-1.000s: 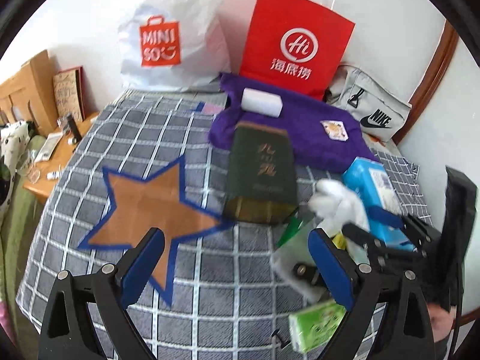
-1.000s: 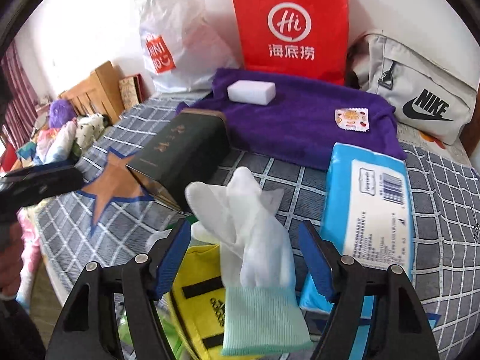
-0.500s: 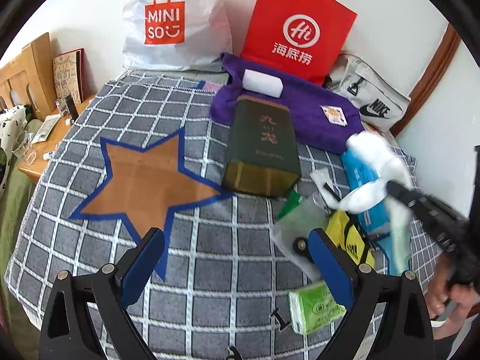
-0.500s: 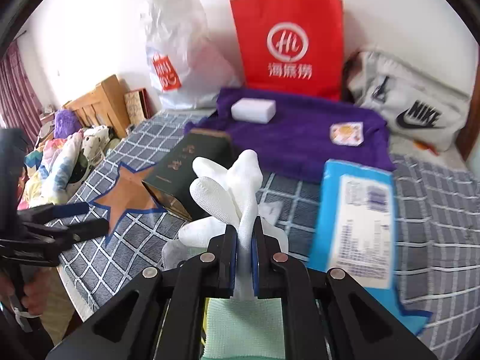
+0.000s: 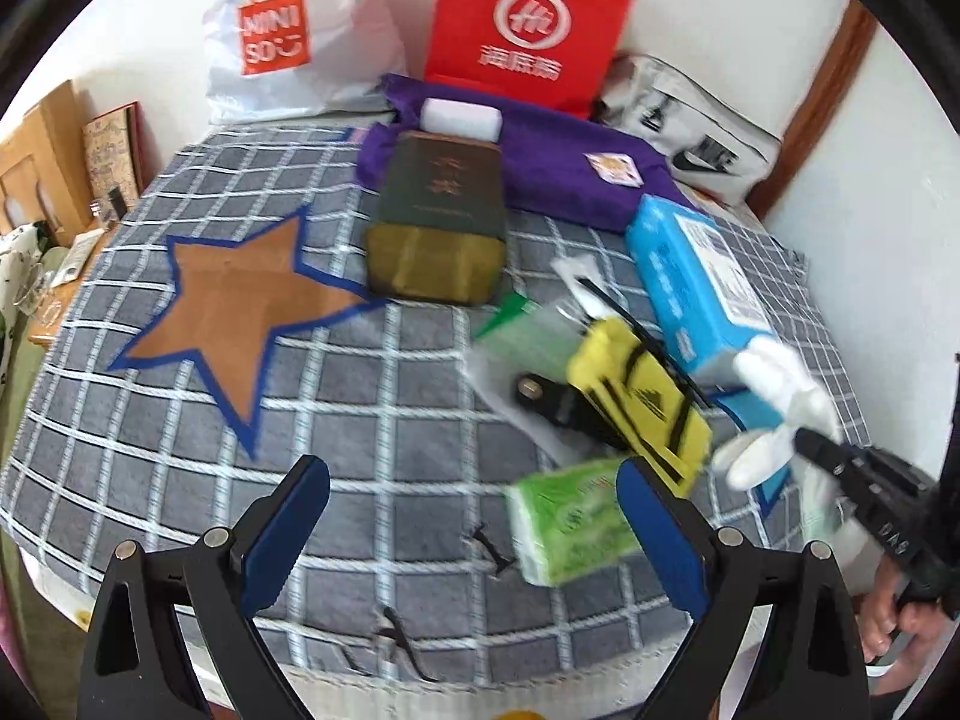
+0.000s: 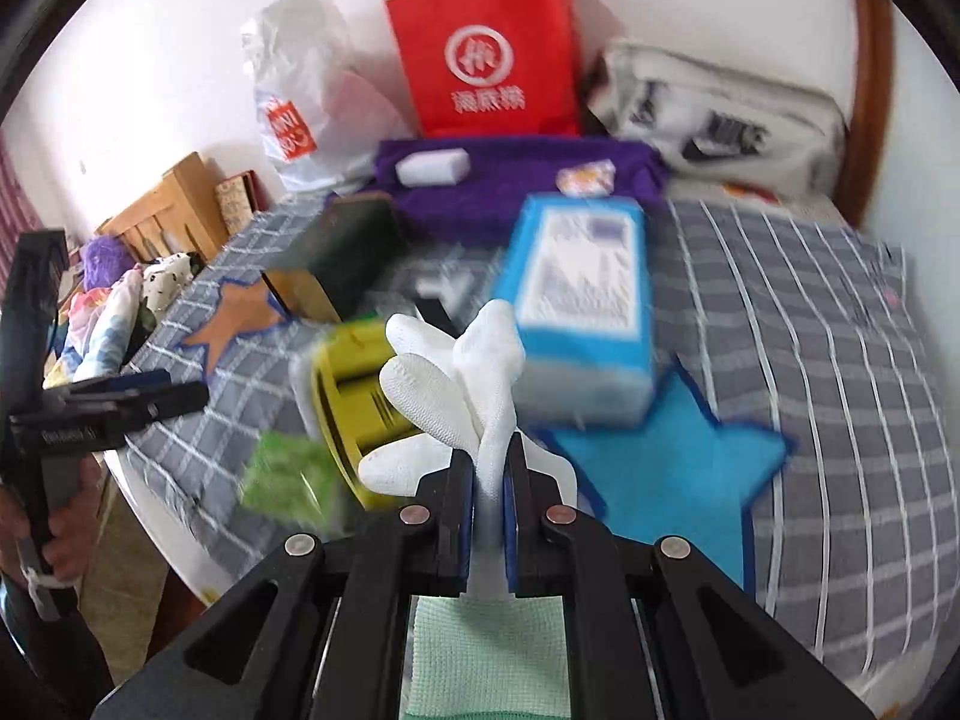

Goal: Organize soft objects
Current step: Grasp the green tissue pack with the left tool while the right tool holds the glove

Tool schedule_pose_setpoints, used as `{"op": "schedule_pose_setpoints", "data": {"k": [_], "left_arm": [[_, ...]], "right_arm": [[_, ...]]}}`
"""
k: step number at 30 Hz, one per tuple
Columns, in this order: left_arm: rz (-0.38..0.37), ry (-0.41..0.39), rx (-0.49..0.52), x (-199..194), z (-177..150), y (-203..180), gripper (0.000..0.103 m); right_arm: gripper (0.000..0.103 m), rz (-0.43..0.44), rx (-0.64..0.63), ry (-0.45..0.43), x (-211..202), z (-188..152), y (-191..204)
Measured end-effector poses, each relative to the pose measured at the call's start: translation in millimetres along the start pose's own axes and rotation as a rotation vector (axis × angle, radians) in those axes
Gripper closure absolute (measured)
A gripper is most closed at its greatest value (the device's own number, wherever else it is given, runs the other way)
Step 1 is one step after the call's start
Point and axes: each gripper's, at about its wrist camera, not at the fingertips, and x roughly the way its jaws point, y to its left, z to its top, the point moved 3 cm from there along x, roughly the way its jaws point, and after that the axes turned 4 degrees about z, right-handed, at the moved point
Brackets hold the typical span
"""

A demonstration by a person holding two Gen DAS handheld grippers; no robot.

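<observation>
1 glove (image 6: 474, 384) between right claw (image 6: 487, 516) jaws

Bed clutter, back wall to near edge.
Red bag (image 5: 528, 36) and white bag (image 5: 300, 42) against wall, Nike pouch (image 5: 690, 132) to their right. Dark box (image 5: 438, 222) lying on checked cover (image 5: 180, 450), touching orange star (image 5: 240, 306). Blue star (image 6: 666, 468) further right.

White wall (image 5: 720, 6), wooden cabinet (image 6: 162, 216), grey checked bedspread (image 5: 180, 450).
</observation>
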Motion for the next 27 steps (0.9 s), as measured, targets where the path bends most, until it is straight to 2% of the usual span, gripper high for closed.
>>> {"op": "schedule_pose_setpoints", "data": {"k": [5,8,11,12,17,19,25,27], "left_arm": [[-0.030,0.047,0.058,15,-13,-29,0.005],[-0.026,0.060,0.086,22,-20,-42,0.005],[-0.005,0.077,0.111,30,-22,-49,0.005],[0.000,0.087,0.110,34,-23,-50,0.005],[0.000,0.139,0.097,52,-27,-53,0.005],[-0.003,0.153,0.104,58,-29,-57,0.005],[-0.002,0.156,0.137,63,-30,-64,0.005],[-0.013,0.152,0.135,62,-30,-62,0.009]], "right_arm": [[0.091,-0.059,0.027,0.021,8,-24,-20],[0.091,-0.048,0.057,0.028,16,-32,-29],[0.075,-0.033,0.072,0.039,24,-37,-33],[0.067,-0.030,0.071,0.045,26,-39,-33],[0.059,-0.017,0.046,0.040,33,-44,-30],[0.049,-0.005,0.025,0.037,34,-45,-26],[0.047,-0.033,-0.007,0.025,37,-46,-22],[0.055,-0.044,-0.013,0.027,37,-46,-22]]}}
